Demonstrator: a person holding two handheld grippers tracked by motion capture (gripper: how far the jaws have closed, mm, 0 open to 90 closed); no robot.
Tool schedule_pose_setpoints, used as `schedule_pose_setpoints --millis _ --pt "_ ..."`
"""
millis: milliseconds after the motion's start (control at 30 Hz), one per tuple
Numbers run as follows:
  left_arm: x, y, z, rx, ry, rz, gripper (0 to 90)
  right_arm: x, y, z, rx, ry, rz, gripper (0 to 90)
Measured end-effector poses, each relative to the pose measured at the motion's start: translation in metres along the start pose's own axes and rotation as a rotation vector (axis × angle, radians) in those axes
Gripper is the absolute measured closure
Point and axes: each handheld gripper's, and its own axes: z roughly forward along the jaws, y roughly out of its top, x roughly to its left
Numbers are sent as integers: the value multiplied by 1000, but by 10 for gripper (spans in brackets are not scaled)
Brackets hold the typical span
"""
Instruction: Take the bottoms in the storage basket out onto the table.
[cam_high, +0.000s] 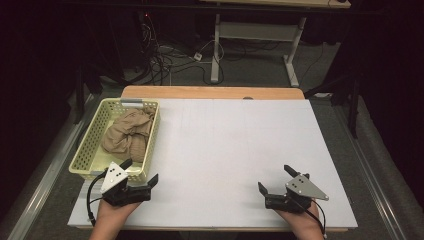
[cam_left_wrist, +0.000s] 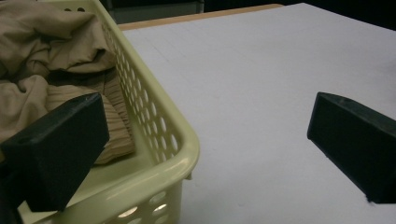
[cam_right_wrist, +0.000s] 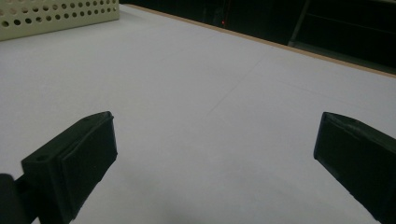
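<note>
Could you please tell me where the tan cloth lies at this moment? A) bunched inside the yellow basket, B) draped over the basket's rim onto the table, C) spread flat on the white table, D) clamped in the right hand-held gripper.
A: the cloth sits crumpled within the walls of the basket, and both the left hand-held gripper and the right hand-held gripper are open and hold nothing.

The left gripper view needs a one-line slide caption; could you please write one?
Open left gripper straddling the near corner of a yellow basket holding crumpled tan cloth.
</note>
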Motion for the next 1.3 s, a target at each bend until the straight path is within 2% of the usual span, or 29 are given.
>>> schedule_pose_setpoints --millis 133,200,233,267,500,667,767,900,1000,1100,1300 --pt "-4 3 -2 -20 -15 -3 0 1 -1 -2 3 0 -10 2" --pt "-6 3 -2 -16 -16 10 0 0 0 -3 1 -4 -2 2" --pt "-7 3 -1 -20 -20 17 0 -2 0 -4 -13 -6 21 2" --pt "-7 3 -1 -23 -25 10 0 -3 1 -5 -18 -8 26 2" --pt "-11 4 -1 -33 -41 14 0 -8 2 -9 -34 -13 46 2" --pt "-13 7 -1 -49 -77 15 0 -9 0 -8 -29 -5 49 2" --pt "-12 8 -1 -50 -82 16 0 -9 0 -8 -23 -7 36 2" --pt "-10 7 0 -45 -87 29 0 -10 0 -9 -21 -3 55 3" --pt "-4 8 0 -32 -98 0 0 -9 0 -10 -19 -10 46 2" --pt "0 10 -1 -28 -89 -1 0 -10 -1 -11 -18 -11 45 2" --pt "10 14 -9 -14 -39 17 0 -11 0 -15 -26 -15 40 2"
